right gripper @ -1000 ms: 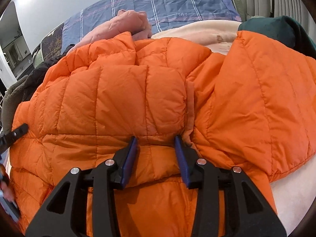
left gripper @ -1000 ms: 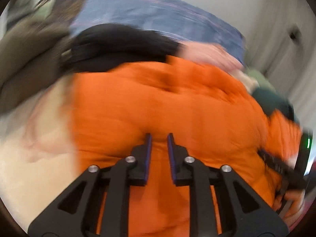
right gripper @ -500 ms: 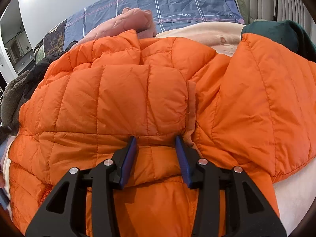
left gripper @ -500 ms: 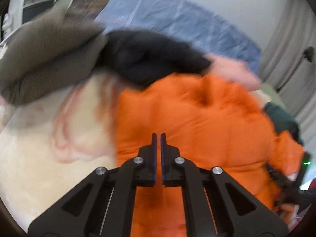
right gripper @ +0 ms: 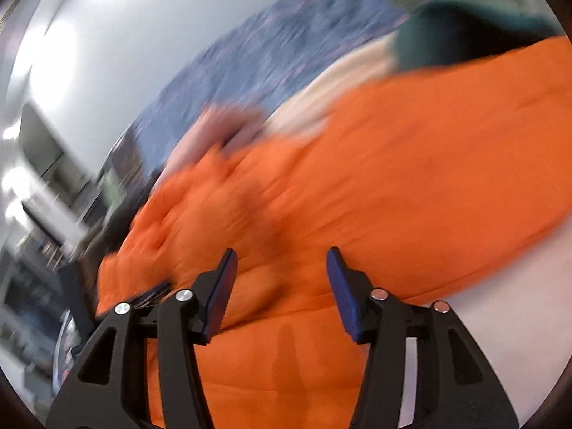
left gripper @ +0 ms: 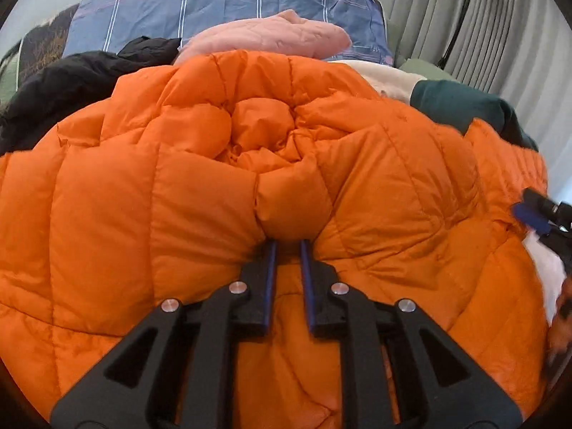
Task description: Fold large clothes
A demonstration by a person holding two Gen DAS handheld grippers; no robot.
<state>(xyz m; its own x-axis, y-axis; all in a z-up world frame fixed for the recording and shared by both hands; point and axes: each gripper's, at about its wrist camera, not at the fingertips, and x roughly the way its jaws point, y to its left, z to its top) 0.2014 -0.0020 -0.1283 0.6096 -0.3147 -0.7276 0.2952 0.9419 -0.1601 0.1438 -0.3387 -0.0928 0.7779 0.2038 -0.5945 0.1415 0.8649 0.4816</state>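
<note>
A puffy orange quilted jacket [left gripper: 161,196] lies spread on the bed and fills the left wrist view. My left gripper [left gripper: 287,243] points down into it. Its jaws are opening and stand a narrow gap apart, with the fingertips tucked under a bulging fold of the jacket. I see no pinch on the fabric. In the blurred, tilted right wrist view, my right gripper [right gripper: 282,254] hangs just over the jacket [right gripper: 411,161]. Its jaws are opening wide, with nothing pressed between the pads. One blue pad of the right gripper [left gripper: 532,216] shows at the right edge of the left wrist view.
Behind the jacket lie a pink garment [left gripper: 268,35], a black one [left gripper: 71,85] at the left and a dark green one [left gripper: 461,107] at the right. Blue plaid bedding [left gripper: 214,3] runs along the wall. Grey curtains [left gripper: 500,28] hang at the right. Pale bedding [right gripper: 500,304] shows beside the jacket.
The left gripper swung from the jacket's left edge to its middle, and its jaws went from shut to a small gap. The right gripper widened, lifted and rolled, leaving its view blurred.
</note>
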